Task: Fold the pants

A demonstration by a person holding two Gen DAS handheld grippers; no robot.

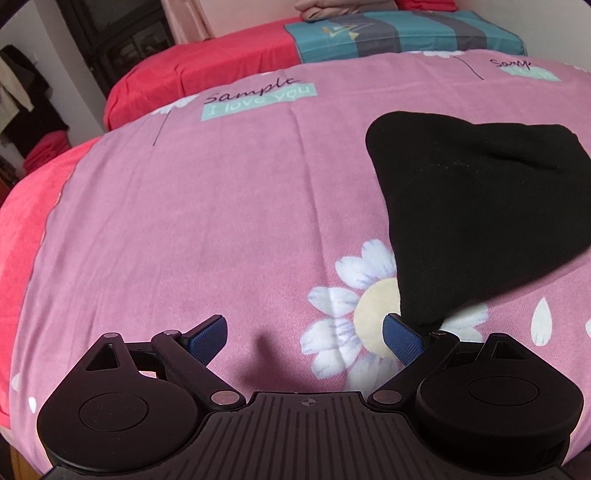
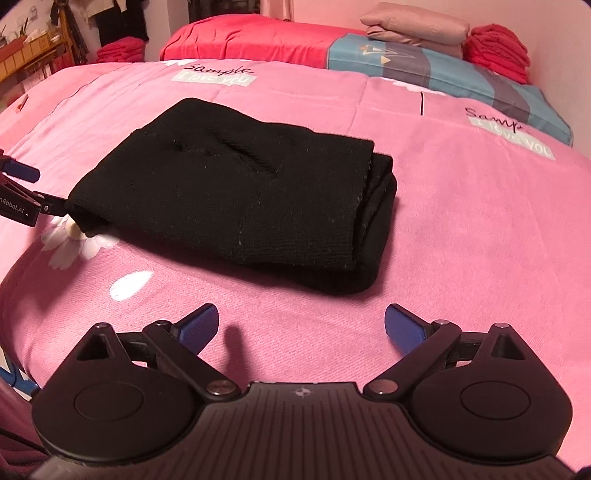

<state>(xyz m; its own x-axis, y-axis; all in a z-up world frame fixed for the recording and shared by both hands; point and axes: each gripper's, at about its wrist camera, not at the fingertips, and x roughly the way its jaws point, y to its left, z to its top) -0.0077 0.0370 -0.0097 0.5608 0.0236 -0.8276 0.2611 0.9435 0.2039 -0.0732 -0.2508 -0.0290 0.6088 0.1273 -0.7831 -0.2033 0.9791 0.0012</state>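
Note:
The black pants [image 2: 236,195] lie folded into a thick stacked bundle on the pink flowered bedspread [image 2: 461,229]. In the left wrist view the pants [image 1: 480,206] sit to the right and ahead. My left gripper [image 1: 304,334] is open and empty; its right blue pad [image 1: 402,338] is right by the bundle's near corner. The left gripper also shows at the left edge of the right wrist view [image 2: 22,192], beside the bundle's left corner. My right gripper [image 2: 301,328] is open and empty, just in front of the bundle's near edge.
A second bed with a red cover [image 2: 251,40] and a teal and grey striped quilt [image 2: 424,62] stands behind. Folded pink bedding [image 2: 413,27] and red cloth [image 2: 495,48] rest on it. A dark cabinet [image 1: 114,40] stands at the far left.

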